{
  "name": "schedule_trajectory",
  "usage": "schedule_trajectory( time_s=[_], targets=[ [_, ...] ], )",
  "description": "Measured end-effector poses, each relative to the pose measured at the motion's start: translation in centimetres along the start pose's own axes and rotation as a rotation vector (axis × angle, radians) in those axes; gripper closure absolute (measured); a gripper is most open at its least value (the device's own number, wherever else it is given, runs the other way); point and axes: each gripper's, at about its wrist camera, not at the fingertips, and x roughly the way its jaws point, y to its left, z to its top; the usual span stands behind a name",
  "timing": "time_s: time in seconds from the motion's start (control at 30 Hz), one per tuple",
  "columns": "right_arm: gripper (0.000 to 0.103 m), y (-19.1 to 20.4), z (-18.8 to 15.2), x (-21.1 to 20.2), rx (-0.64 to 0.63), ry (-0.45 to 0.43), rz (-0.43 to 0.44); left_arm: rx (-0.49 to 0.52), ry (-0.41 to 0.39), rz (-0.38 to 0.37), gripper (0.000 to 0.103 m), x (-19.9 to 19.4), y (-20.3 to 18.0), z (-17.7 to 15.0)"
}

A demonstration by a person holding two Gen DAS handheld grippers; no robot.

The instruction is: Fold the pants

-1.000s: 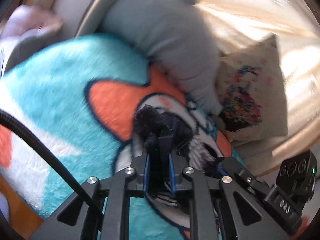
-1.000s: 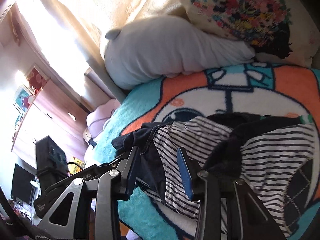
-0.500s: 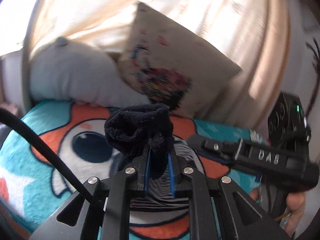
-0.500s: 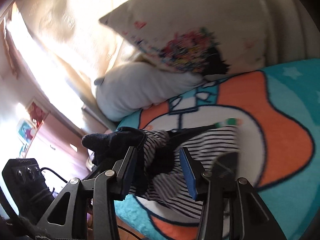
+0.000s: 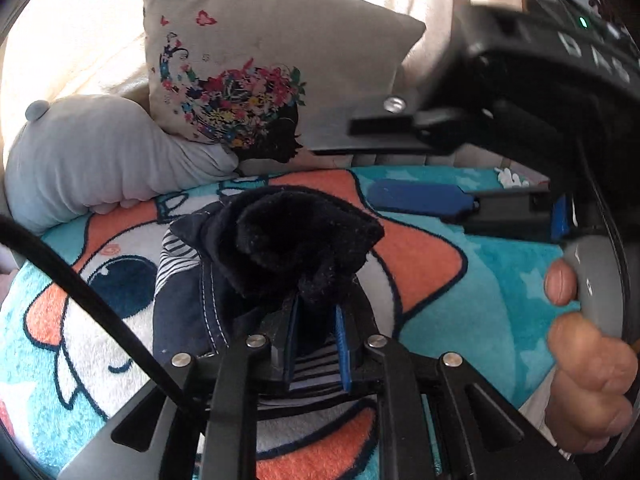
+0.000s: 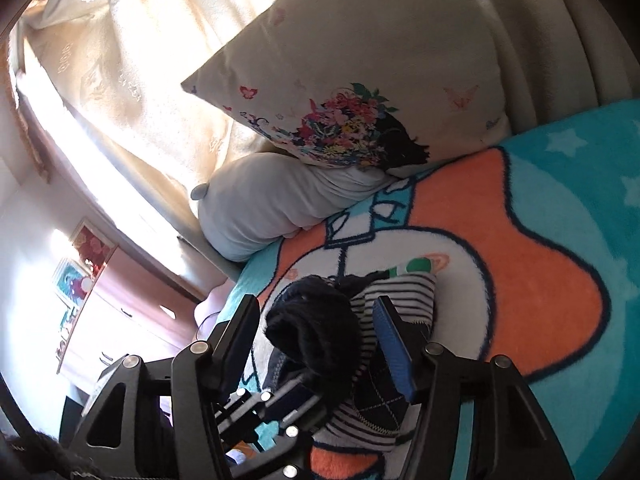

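Note:
The pants (image 5: 296, 240) are dark navy fleece with a black-and-white striped part (image 6: 404, 300), bunched on a teal, orange and white blanket (image 5: 460, 280). My left gripper (image 5: 318, 316) is shut on a fold of the dark fabric and holds it bunched above the rest. It also shows in the right wrist view (image 6: 280, 404), below the bunch. My right gripper (image 6: 316, 320) is open, its jaws either side of the dark bunch (image 6: 316, 336) and striped part, not touching. In the left wrist view it (image 5: 436, 164) sits at the upper right, open.
A cream pillow with a floral print (image 5: 256, 72) and a grey bolster (image 5: 100, 152) lie at the head of the bed. A pale curtain (image 6: 140, 80) hangs behind. A wooden cabinet (image 6: 120, 320) stands left. A black cable (image 5: 80, 292) crosses the left wrist view.
My left gripper has swung with the dark fabric towards the pillows and lifted it. The right gripper has drawn back from the pile and come over the left one, still open.

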Motion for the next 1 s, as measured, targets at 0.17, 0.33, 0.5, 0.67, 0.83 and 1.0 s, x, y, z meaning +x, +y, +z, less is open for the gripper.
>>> schedule_trajectory(
  time_s=[0.17,0.33,0.5,0.67,0.83,1.0],
  targets=[
    [0.04,1.0,0.0,1.3,-0.098,0.059,0.002,0.033,0.008,-0.012,0.086,0.2,-0.2,-0.2],
    [0.04,1.7,0.7,2.8,-0.18,0.144,-0.026,0.037,0.011,-0.035,0.075,0.3,-0.2,-0.6],
    [0.085,1.4,0.5,5.0,-0.216,0.227,-0.131,0.037,0.016,-0.044,0.075,0.3,-0.6,-1.0],
    [0.085,-0.4,0.9,4.1,-0.146,0.17,-0.208,0.032,0.007,-0.085,0.075,-0.3,-0.2,-1.2],
    [0.057,-1.3,0.5,2.9,-0.079,0.125,-0.154,0.0,0.0,-0.135,0.074,-2.1,0.4,-2.0],
    [0.039,0.7,0.3,0.9,-0.107,0.054,-0.108,-0.059,-0.014,-0.15,0.07,-3.8,2.1,-1.9]
  ],
)
